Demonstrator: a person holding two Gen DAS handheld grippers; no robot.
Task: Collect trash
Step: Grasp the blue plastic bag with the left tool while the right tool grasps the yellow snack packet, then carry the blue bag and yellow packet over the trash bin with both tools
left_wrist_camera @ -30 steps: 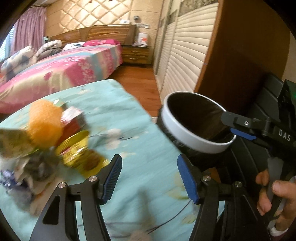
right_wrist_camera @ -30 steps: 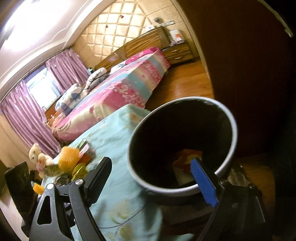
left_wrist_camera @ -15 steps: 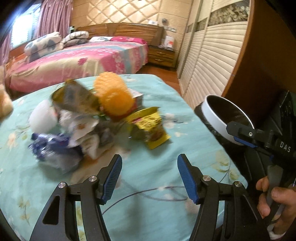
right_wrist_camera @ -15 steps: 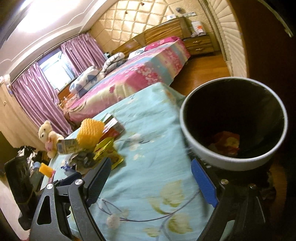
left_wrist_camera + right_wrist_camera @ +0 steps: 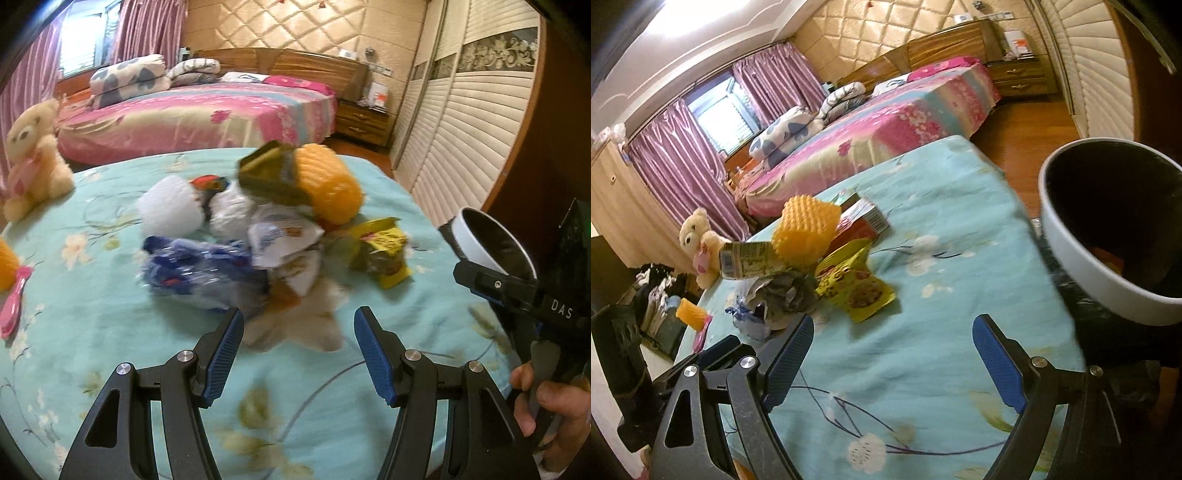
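Bedroom, warm light: quilted cream wall point(image 5: 295, 22), pink curtains point(image 5: 679, 162) at the window, a bed point(image 5: 207, 118) under a pink floral cover with rolled quilts at its head, a wooden nightstand point(image 5: 364, 122), louvred wardrobe doors point(image 5: 465, 133), wooden floor point(image 5: 1027, 125).

Surface point(image 5: 110, 317): round, covered in a turquoise cloth printed with flowers and dark stems.

Trash pile point(image 5: 258, 236), centre of the surface in the left wrist view, blurred. Contents:
- orange foam net point(image 5: 332, 184), 1 o'clock of the pile
- olive carton point(image 5: 269, 177), leaning on the net
- white foam net point(image 5: 170, 206), 10 o'clock
- blue-and-clear plastic bag point(image 5: 203, 273), 8 o'clock
- white wrapper point(image 5: 280, 240), middle
- yellow snack packet point(image 5: 384, 251), 3 o'clock, lying flat
- red box point(image 5: 860, 221), behind the net, seen from the right wrist

Elsewhere on the surface: teddy bear point(image 5: 33, 162) at the 10 o'clock edge; a second orange net point(image 5: 689, 314) and a pink item at 9 o'clock.

Trash bin point(image 5: 1108, 236): white rim, dark liner, just past the 3 o'clock edge; something orange lies inside.

Left gripper point(image 5: 298, 350): fingers spread, nothing between them, at the pile's 6 o'clock edge.

Right gripper point(image 5: 893, 354): fingers spread wide, empty, above bare cloth between pile and bin; a hand point(image 5: 546, 402) grips its handle.
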